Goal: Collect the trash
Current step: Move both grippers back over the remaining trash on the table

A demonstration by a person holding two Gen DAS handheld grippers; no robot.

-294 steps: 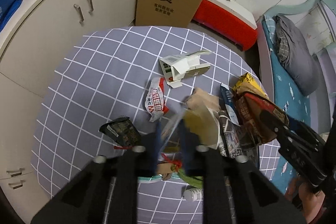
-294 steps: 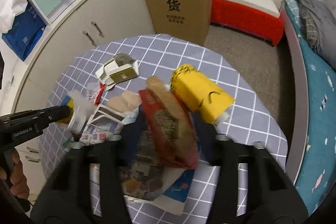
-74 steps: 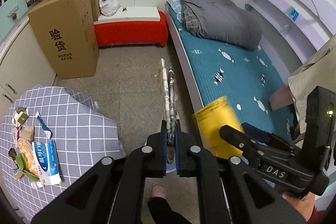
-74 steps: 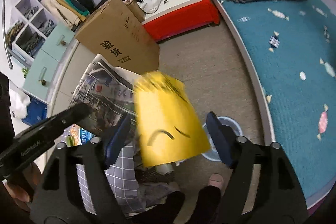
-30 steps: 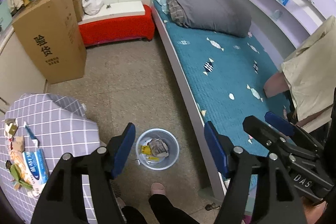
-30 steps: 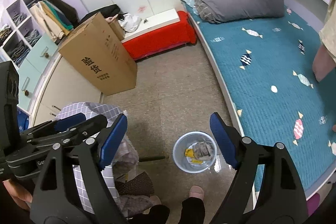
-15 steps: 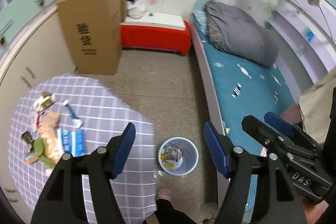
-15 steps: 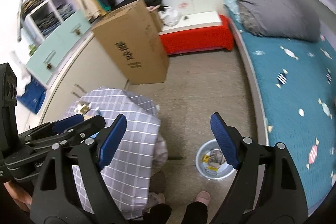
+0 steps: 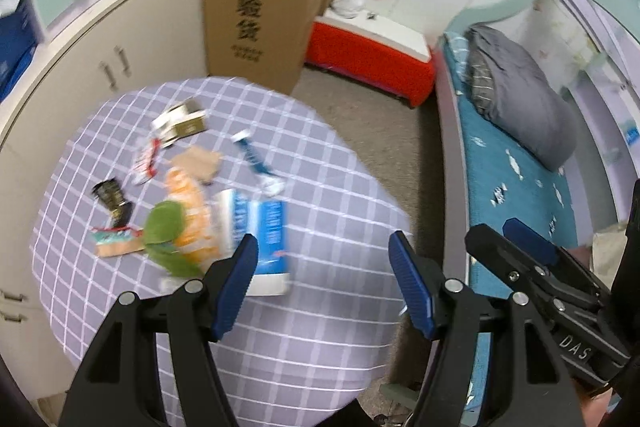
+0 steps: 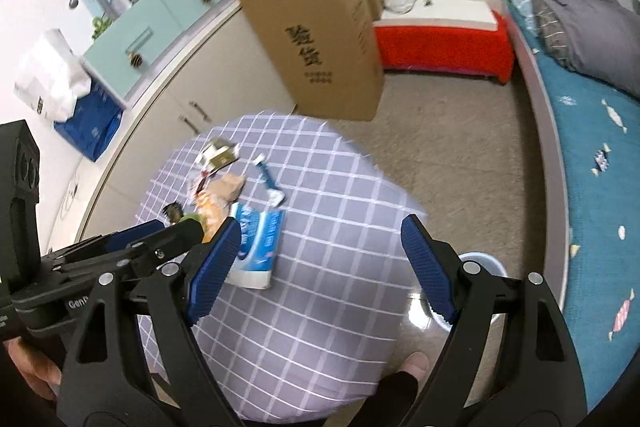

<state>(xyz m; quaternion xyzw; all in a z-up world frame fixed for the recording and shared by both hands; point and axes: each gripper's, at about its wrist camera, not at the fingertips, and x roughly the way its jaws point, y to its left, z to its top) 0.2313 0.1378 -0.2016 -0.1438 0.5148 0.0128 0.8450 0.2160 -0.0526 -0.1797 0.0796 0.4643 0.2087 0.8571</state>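
Left gripper [image 9: 320,283]: jaws spread wide, nothing between the blue pads; it hangs over the near right part of the table, angled down.
Right gripper [image 10: 320,267]: jaws likewise wide apart and empty; over the table's near right edge, beside the left one.
Table [image 9: 328,187]: round, under a lilac checked cloth; the right half is bare cloth.
Trash: clustered on the left half. Blue-and-white packet [image 9: 260,223] lies nearest, just past the left gripper's left pad; green wrapper [image 9: 168,235] and orange wrapper [image 9: 188,203] overlap just left of it.
Further trash: brown paper scrap [image 9: 198,163] and blue tube [image 9: 256,163] mid-table; small carton [image 9: 180,123] at the far side; black sachet [image 9: 112,197] and red-and-white wrapper [image 9: 146,163] far left. Blur hides finer detail.
Bin [image 10: 486,263]: pale, on the floor right of the table, partly behind the right gripper's right finger.
Step in hand, as I judge it: reaching in for the next pick, both grippers free.
Doing it well: take the near pieces first. Right gripper suits the blue-and-white packet; come down with one pad on each long edge, since it lies flat and may slide on the cloth.
Left gripper's pick: the green and orange wrappers; pinch where they bulge, not the flat film.
Risk: catching cloth with the trash; keep the pads just clear of the surface when closing.
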